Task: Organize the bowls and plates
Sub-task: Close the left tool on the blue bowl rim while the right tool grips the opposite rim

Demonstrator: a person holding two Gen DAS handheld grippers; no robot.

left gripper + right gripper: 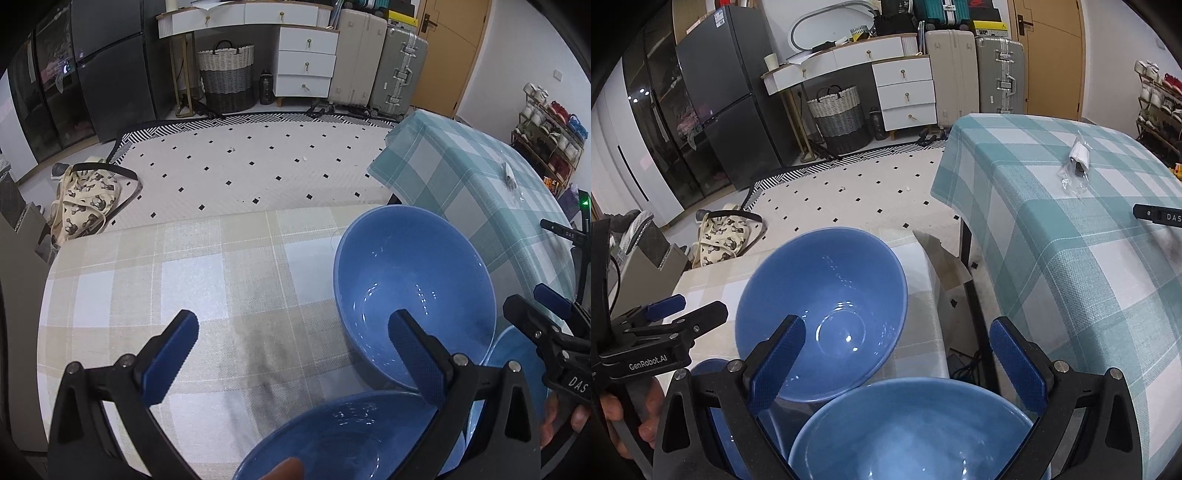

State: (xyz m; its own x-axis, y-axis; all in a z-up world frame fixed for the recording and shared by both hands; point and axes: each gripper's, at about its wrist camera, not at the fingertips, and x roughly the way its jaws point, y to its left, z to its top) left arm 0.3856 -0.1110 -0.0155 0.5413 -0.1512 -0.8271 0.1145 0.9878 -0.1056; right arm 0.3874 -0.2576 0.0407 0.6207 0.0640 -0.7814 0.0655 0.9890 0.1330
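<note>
Left gripper [293, 350] wide open, empty, over beige plaid table [184, 280]. Right gripper [897, 354] wide open, empty, above tilted blue bowl [822, 310] and nearer blue bowl [916, 432].

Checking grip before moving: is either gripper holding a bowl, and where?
Nothing held: left gripper and right gripper both open, neither clamping the tilted blue bowl.

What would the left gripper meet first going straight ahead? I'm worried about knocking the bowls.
Likely nothing: the left gripper points over bare beige checked tablecloth. Its right finger overlaps the large blue bowl; depth unclear.
</note>
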